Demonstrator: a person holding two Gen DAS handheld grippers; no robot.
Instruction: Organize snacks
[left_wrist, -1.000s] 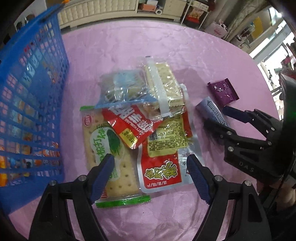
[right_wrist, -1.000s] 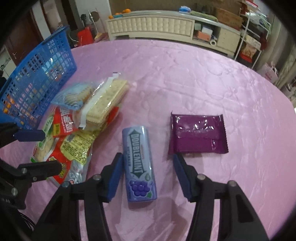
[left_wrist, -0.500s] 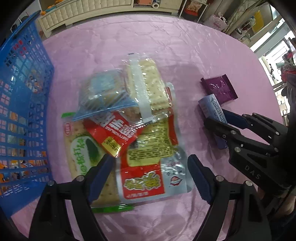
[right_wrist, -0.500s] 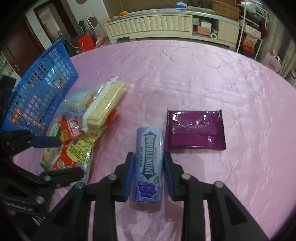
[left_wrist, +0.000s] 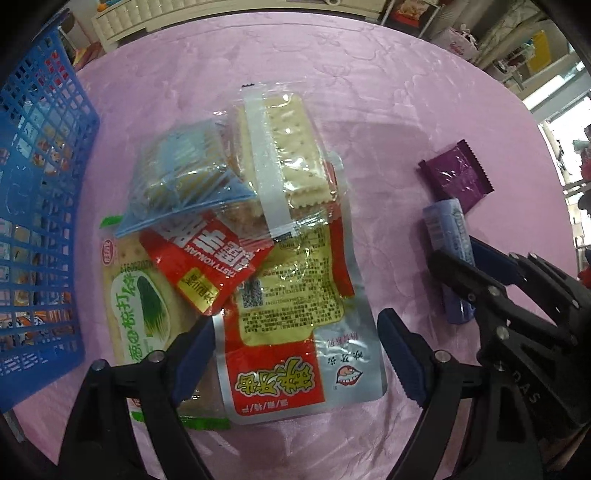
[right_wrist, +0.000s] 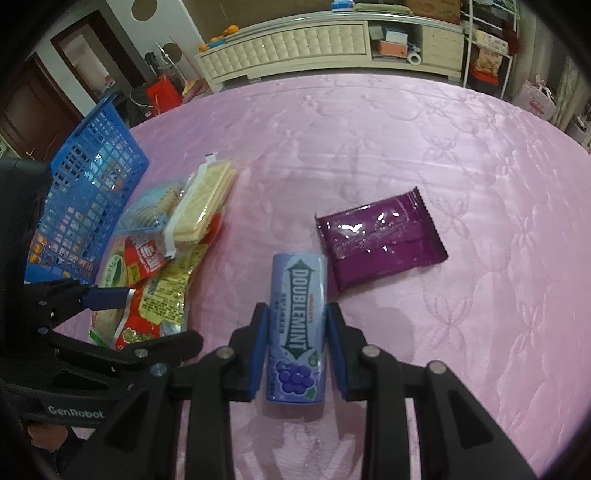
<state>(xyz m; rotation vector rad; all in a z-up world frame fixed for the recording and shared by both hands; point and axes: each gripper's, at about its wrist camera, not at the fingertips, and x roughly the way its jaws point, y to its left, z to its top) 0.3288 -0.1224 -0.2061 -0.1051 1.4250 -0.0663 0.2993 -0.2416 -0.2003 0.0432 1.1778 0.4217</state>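
Observation:
A lilac Doublemint can (right_wrist: 298, 280) lies on the pink tablecloth, and my right gripper (right_wrist: 297, 332) is shut on it, one pad on each side. A purple wrapper (right_wrist: 380, 240) lies just beyond the can. My left gripper (left_wrist: 295, 350) points down over the snack pile; its jaws are opening, with the red-and-silver pouch (left_wrist: 295, 332) between the fingers and untouched. A red konjac packet (left_wrist: 207, 254), a green cracker pack (left_wrist: 136, 295), a clear cracker pack (left_wrist: 291, 147) and a blue-striped pack (left_wrist: 181, 173) overlap in the pile. The left wrist view also shows the can (left_wrist: 445, 225) and right gripper (left_wrist: 460, 254).
A blue mesh basket (left_wrist: 37, 184) with several snacks inside stands at the left of the pile, also in the right wrist view (right_wrist: 96, 192). The pink tablecloth (right_wrist: 406, 129) stretches bare behind and to the right. A cream cabinet (right_wrist: 295, 48) and shelves stand beyond the table.
My right gripper's jaws closed onto the Doublemint can, which lay loose between them before. My left gripper shifted across the pile until the red-and-silver pouch sat between its fingers, and its jaws widened slightly.

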